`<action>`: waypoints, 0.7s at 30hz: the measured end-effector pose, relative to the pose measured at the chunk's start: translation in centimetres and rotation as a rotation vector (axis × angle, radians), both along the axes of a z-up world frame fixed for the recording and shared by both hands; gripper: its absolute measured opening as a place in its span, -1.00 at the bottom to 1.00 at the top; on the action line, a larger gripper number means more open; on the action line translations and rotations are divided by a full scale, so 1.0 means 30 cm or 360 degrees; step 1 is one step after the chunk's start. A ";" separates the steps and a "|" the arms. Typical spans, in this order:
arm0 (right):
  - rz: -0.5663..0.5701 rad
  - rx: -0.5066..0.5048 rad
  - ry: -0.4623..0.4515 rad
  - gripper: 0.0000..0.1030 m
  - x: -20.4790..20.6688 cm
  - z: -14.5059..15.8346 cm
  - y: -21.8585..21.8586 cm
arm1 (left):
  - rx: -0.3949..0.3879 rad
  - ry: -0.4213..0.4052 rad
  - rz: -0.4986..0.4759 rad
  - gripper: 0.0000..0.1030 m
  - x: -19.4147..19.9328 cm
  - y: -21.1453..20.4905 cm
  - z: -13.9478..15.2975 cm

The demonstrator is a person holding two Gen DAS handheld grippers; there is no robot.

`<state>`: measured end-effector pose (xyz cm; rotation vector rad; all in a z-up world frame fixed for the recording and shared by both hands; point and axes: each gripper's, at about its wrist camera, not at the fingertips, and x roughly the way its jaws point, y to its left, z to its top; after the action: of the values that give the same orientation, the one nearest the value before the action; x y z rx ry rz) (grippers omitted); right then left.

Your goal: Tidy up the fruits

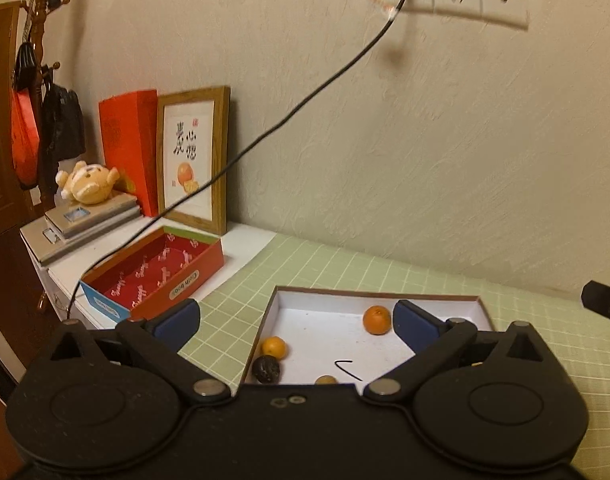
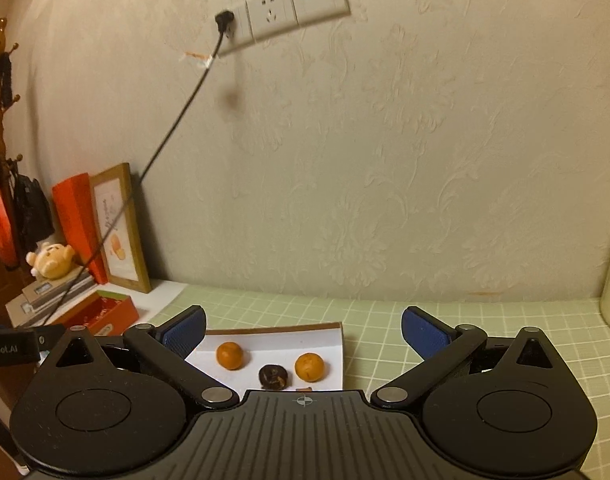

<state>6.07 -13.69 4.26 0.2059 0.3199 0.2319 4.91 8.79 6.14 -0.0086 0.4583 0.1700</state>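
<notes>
A home room: coat rack (image 1: 37, 80) with hung bags, plush bear (image 1: 88, 184), framed calligraphy (image 1: 193, 160), wallpapered wall (image 1: 385, 160).

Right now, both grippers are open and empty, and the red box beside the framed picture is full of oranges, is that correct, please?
Not quite: the red box is empty, as the left wrist view shows. The oranges lie in the white tray on the green mat. The rest holds: the left gripper and right gripper are open and empty, and the box sits beside the framed picture.

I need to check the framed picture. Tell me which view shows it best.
The left wrist view: the framed picture faces the camera, its calligraphy and painted orange plain. The right wrist view shows it small, at the edge, crossed by the black cable.
</notes>
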 end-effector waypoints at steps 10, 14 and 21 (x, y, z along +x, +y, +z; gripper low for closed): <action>0.0005 0.0066 -0.0171 1.00 -0.284 0.153 -0.083 | -0.0001 -0.0147 -0.0094 0.88 -0.234 -0.094 0.146; 0.0010 0.0071 -0.0223 1.00 -0.380 0.191 -0.115 | -0.0029 -0.0166 -0.0151 0.88 -0.305 -0.124 0.184; -0.0004 0.0013 -0.0255 1.00 -0.437 0.207 -0.138 | 0.0004 -0.0172 -0.0212 0.88 -0.364 -0.179 0.191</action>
<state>-7.05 -17.84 10.48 0.1948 0.1595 0.2457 -6.02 3.43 11.88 0.0151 0.3496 0.0388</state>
